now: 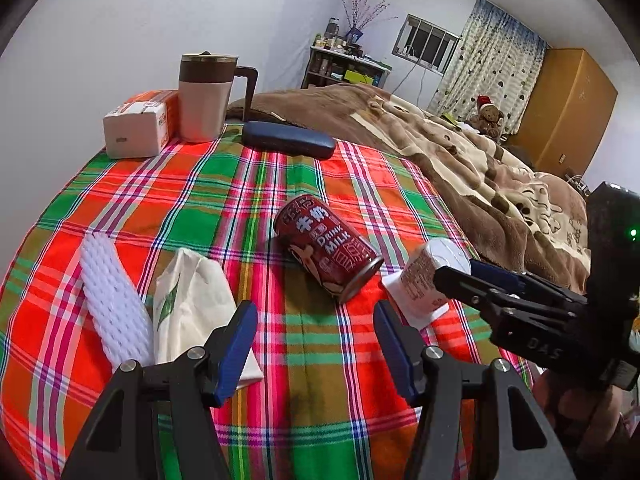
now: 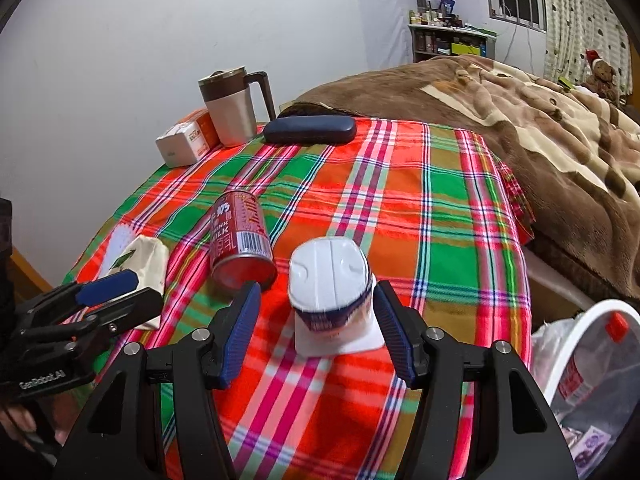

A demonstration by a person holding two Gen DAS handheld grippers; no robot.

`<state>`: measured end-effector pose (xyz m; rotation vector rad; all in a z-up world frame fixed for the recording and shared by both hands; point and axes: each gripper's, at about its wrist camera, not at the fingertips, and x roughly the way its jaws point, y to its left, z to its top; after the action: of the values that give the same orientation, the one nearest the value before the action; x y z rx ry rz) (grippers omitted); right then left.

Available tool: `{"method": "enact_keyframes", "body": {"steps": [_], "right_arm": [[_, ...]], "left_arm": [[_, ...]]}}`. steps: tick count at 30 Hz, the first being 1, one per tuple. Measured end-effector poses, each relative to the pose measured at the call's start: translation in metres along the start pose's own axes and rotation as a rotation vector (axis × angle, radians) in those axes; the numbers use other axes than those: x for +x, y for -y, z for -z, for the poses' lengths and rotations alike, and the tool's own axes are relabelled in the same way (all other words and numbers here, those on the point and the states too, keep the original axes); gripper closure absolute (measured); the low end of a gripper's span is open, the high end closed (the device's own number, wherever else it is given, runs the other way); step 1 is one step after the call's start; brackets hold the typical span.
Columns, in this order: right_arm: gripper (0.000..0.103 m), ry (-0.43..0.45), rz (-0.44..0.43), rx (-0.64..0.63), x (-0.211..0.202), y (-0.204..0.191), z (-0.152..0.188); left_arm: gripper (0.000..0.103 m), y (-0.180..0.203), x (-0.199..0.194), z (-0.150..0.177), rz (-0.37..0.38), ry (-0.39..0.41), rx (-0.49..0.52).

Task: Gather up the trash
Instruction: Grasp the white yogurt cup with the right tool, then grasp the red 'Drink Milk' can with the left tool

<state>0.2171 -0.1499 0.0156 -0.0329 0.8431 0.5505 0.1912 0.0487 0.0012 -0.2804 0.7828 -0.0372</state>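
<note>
White yogurt cup (image 2: 330, 284) sits between right hand-held gripper (image 2: 316, 316) fingers, ungripped.

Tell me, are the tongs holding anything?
Nothing is held yet. The right tongs sit around the white yogurt cup, pads not pressing. The left tongs are empty.

The white bin (image 2: 592, 320) at near right is cut off by the frame edge; its contents remain unclear. The shelf items (image 2: 440, 16) at far right are too small to identify. The white cup's (image 2: 332, 292) far side is hidden.
</note>
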Motion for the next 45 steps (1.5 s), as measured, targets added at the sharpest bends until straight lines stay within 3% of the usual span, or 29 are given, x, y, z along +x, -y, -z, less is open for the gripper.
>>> {"method": "enact_keyframes", "body": {"steps": [2, 14, 27, 36, 45], "right_arm": [[0.06, -0.004, -0.001, -0.004, 0.001, 0.0, 0.0], [0.06, 0.065, -0.006, 0.064, -0.03, 0.025, 0.012], [0.06, 0.086, -0.019, 0.145, -0.035, 0.06, 0.021], [0.06, 0.094, -0.015, 0.161, -0.041, 0.066, 0.026], [0.06, 0.107, 0.016, 0.176, -0.065, 0.066, 0.042]], "left_arm": [[0.043, 0.001, 0.002, -0.003, 0.004, 0.0, -0.003], [0.043, 0.021, 0.029, -0.025, 0.021, -0.017, -0.029], [0.039, 0.015, 0.09, -0.049, -0.114, -0.053, -0.166], [0.044, 0.017, 0.094, -0.042, -0.116, -0.074, -0.104], [0.047, 0.042, 0.055, -0.011, -0.045, -0.071, 0.014]]}}
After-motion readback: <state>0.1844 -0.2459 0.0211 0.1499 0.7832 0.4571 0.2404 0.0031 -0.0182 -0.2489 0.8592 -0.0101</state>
